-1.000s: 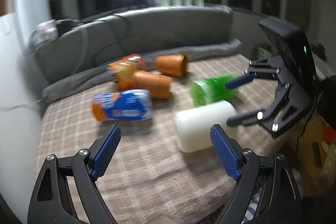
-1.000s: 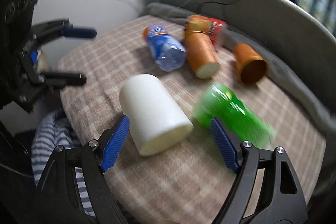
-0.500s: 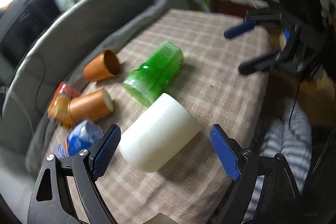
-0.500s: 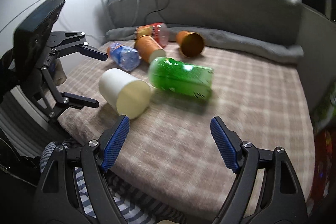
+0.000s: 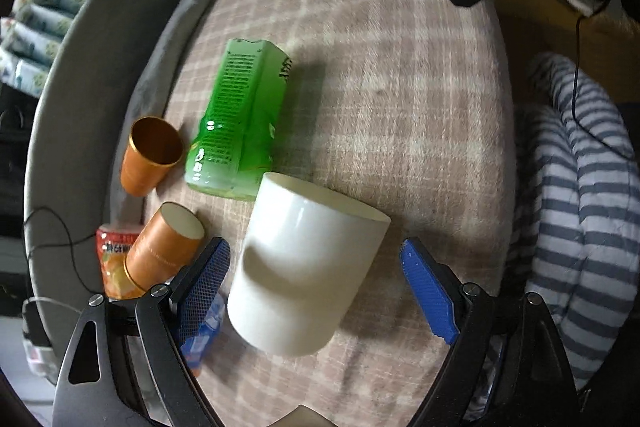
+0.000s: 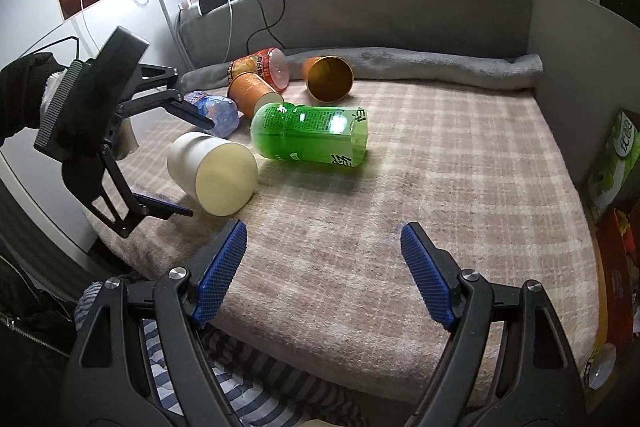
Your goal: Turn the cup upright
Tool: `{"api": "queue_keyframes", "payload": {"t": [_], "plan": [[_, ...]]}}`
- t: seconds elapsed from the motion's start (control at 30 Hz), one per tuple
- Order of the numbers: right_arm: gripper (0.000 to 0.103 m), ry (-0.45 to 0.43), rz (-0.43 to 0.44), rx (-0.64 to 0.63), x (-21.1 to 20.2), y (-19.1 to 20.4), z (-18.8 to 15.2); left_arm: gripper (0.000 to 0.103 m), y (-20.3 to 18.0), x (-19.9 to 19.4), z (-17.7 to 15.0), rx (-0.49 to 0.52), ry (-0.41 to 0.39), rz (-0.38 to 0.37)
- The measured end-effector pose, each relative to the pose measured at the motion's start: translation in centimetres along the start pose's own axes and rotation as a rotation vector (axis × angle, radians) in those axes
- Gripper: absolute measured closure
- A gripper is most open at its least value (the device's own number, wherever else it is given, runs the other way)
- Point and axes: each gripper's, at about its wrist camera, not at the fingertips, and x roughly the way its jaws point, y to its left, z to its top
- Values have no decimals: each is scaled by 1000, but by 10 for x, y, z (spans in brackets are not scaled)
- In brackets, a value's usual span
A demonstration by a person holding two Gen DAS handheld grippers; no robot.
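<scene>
While toppled — white cup [image 5: 304, 267] between left gripper [image 5: 320, 291] fingers

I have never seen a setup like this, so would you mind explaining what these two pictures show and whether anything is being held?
There is no robot here: a person holds a two-finger gripper in each hand, and each has a fisheye camera looking along its blue-padded fingers. One picture is from the left gripper, the other from the right gripper.

Both look at a checked blanket with items lying on their sides: a white cup, a green bottle, two orange cups, a blue-labelled bottle and an orange-labelled bottle.

Nothing is held. The left gripper is open with its pads on either side of the white cup, not visibly touching it. The right gripper is open over bare blanket.
</scene>
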Motion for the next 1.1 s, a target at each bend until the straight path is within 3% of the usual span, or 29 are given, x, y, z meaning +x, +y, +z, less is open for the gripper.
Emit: {"api": "queue_keyframes", "payload": {"t": [0.2,0.63,0.73,1.1], "plan": [[21,-2,7,15,0,-3,-2,16,2,18,4,14,42,5],[21,11,13,27,4,-3,-1,20,9,22,5,-19,13,-20],[21,11,12,27,4,-3,-1,20,14,22,5,-23,12,-55],[21,18,-1,10,7,4,1,21,33,8,0,-190,-84,-84]]}}
